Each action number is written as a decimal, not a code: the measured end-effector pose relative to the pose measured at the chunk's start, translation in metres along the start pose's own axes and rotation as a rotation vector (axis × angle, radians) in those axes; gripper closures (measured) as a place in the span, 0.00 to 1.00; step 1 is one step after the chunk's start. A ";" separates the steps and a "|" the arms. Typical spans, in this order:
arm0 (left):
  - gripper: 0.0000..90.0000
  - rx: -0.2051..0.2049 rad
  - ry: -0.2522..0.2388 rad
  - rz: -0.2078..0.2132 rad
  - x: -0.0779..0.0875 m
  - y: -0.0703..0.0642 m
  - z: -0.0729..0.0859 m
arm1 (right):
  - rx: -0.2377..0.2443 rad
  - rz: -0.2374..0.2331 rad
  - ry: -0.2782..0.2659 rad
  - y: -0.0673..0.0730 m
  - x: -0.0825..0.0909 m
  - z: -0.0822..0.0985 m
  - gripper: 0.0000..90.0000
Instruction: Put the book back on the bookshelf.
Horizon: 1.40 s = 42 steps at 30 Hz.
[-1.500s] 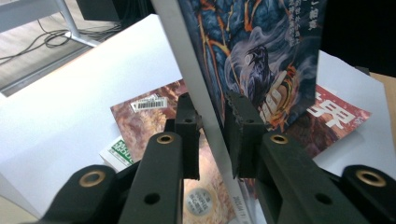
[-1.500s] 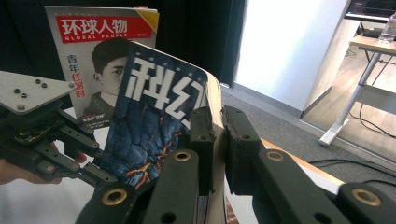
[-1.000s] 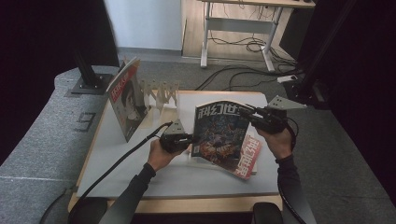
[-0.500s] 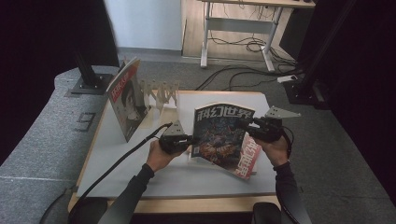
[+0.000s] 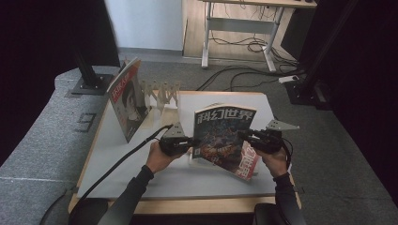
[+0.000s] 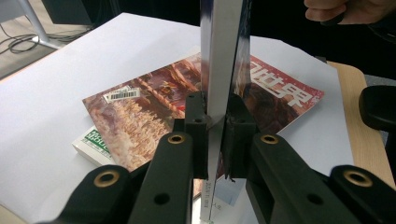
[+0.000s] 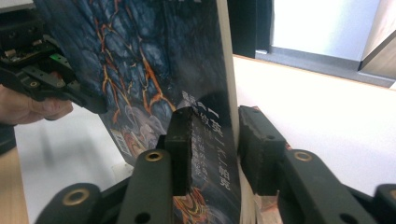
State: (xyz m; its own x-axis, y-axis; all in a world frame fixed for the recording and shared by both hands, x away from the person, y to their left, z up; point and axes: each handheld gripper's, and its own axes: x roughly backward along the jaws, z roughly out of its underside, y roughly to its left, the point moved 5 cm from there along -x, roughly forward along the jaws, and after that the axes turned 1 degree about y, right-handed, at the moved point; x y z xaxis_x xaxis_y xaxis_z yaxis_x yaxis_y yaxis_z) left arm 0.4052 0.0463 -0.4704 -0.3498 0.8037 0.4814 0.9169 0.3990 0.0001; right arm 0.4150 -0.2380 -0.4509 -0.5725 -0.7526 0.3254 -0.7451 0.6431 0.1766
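A blue-covered magazine point(image 5: 223, 133) stands upright over the white table top, held from both sides. My left gripper point(image 5: 191, 142) is shut on its left edge; in the left gripper view the pads point(image 6: 198, 128) pinch the thin edge of the magazine point(image 6: 219, 56). My right gripper point(image 5: 244, 136) grips the right edge at mid-height. Its jaws have just been closing, with the magazine point(image 7: 154, 70) between them, and its pads point(image 7: 182, 140) press on cover and back. The right gripper view also catches the left gripper point(image 7: 42, 79) at the upper left.
A red magazine point(image 5: 246, 164) lies flat under the held one, on top of a green-and-white book point(image 6: 91, 142). A pale slotted rack point(image 5: 162, 91) stands at the table's back left with another magazine point(image 5: 126, 101) leaning in it. The white table top point(image 5: 141, 168) lies in front.
My right gripper has come down along the magazine's right edge, from near the top corner to mid-height. The left gripper and the magazine have stayed put.
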 end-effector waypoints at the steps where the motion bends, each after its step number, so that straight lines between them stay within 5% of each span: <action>1: 0.92 0.002 0.002 0.000 0.000 0.000 0.000 | 0.007 0.002 -0.001 0.001 0.001 0.000 0.76; 17: 0.85 -0.043 0.065 0.002 0.001 -0.005 -0.019 | 0.017 -0.028 -0.049 0.008 0.010 0.008 0.83; 28: 0.82 -0.012 0.044 0.040 0.012 0.001 -0.054 | 0.016 -0.031 -0.055 0.008 0.010 0.009 0.82; 38: 0.81 -0.036 0.031 0.004 0.017 0.003 -0.073 | 0.025 -0.019 -0.049 0.010 0.009 0.008 0.82; 42: 0.89 -0.044 0.036 0.001 0.017 0.001 -0.076 | 0.034 -0.001 -0.041 0.011 0.009 0.007 0.82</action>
State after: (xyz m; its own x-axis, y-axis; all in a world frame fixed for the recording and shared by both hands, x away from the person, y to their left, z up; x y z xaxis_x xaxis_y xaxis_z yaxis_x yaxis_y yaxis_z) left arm 0.4144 0.0266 -0.3960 -0.3427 0.7871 0.5128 0.9251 0.3778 0.0382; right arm 0.3993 -0.2393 -0.4526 -0.5844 -0.7591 0.2867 -0.7567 0.6374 0.1453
